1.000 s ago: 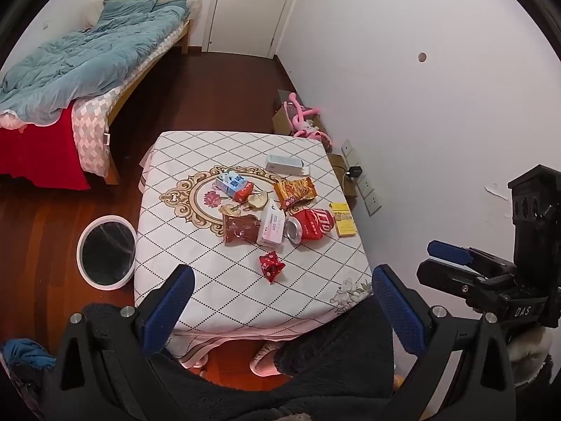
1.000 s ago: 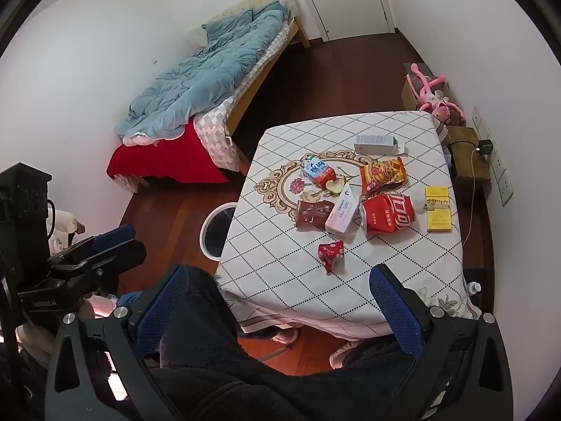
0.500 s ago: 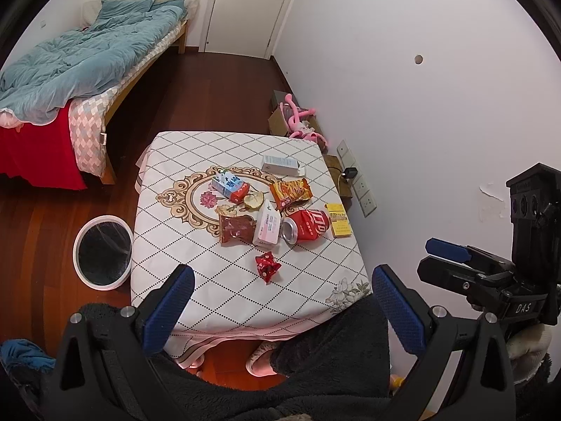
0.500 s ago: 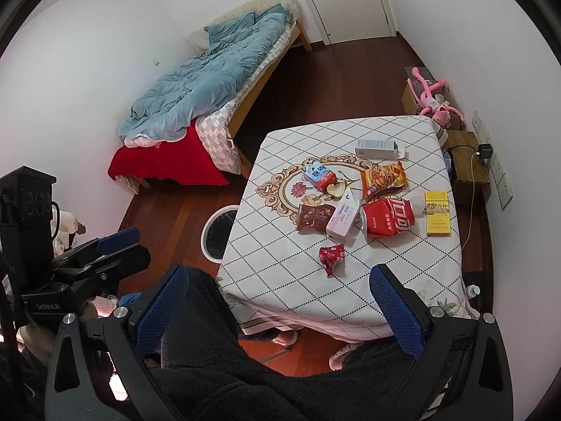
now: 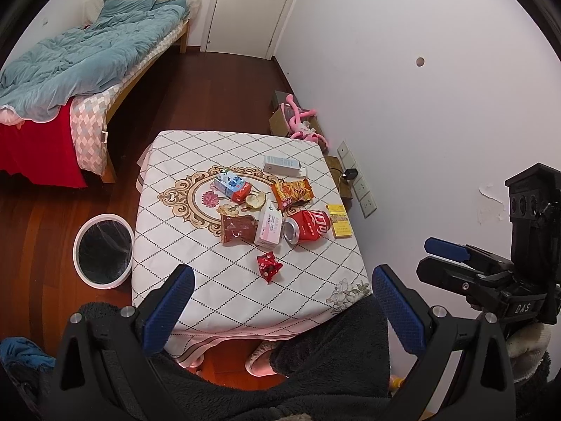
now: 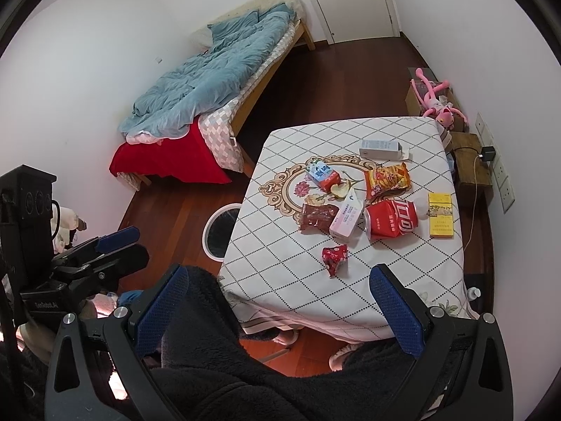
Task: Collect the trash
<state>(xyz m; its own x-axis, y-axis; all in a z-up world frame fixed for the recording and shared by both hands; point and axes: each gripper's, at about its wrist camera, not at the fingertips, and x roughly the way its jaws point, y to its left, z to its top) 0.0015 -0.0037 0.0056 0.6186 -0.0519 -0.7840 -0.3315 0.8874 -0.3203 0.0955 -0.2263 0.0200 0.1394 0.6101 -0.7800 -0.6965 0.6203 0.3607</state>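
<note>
Trash lies on a small table (image 5: 196, 245) with a white diamond-pattern cloth: a red candy wrapper (image 5: 268, 266) nearest me, a crushed red can (image 5: 308, 226), a pink-white carton (image 5: 269, 226), a brown snack bag (image 5: 237, 228), an orange snack bag (image 5: 292, 193), a blue-red milk carton (image 5: 232, 186) and fruit peel (image 5: 255, 200). A white bin (image 5: 103, 249) with a black liner stands on the floor left of the table. My left gripper (image 5: 280, 307) and right gripper (image 6: 280, 307) are both open and empty, held above the table's near edge.
A yellow box (image 5: 339, 221) and a white box (image 5: 282, 165) also lie on the table. A bed (image 5: 70, 80) with a blue duvet stands at the left. A pink toy (image 5: 301, 122), boxes and wall sockets (image 5: 364, 193) are at the right wall. My knees are under the table.
Both grippers have shifted slightly; the table and bin sit a little differently in both views. Both stay open and empty.
</note>
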